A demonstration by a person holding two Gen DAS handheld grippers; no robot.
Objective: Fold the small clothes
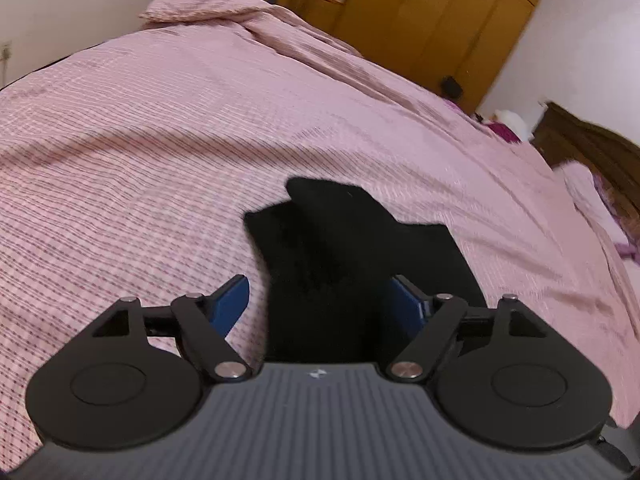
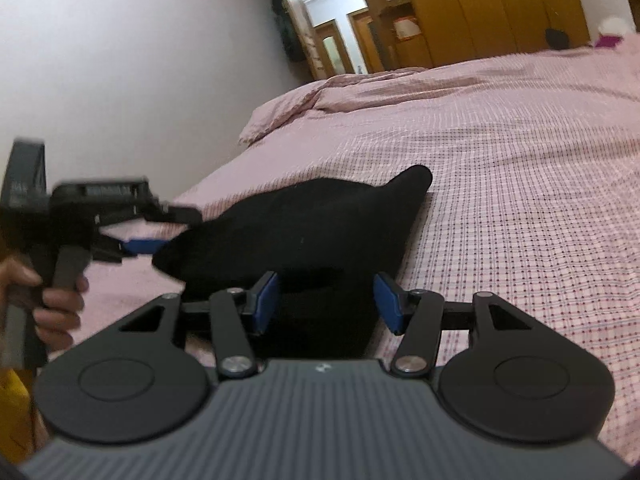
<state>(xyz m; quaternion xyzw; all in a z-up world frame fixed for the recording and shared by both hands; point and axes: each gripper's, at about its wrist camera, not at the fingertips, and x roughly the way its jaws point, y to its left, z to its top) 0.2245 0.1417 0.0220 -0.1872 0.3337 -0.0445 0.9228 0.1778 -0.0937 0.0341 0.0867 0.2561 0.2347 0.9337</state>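
garment limp, grip the edges

your black garment (image 1: 340, 248) lies on the bed (image 1: 160, 140), soft and light, so pinch a hem. left gripper (image 1: 320, 304) jaws stand wide around it; right gripper (image 2: 326, 300) jaws half apart astride it, not pressing.

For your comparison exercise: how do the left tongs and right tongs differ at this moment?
Left tongs stand wider than right tongs. The black garment nearly fills the right tongs' gap; the left tongs leave bedsheet showing beside it. Both have blue pads and point at the garment.
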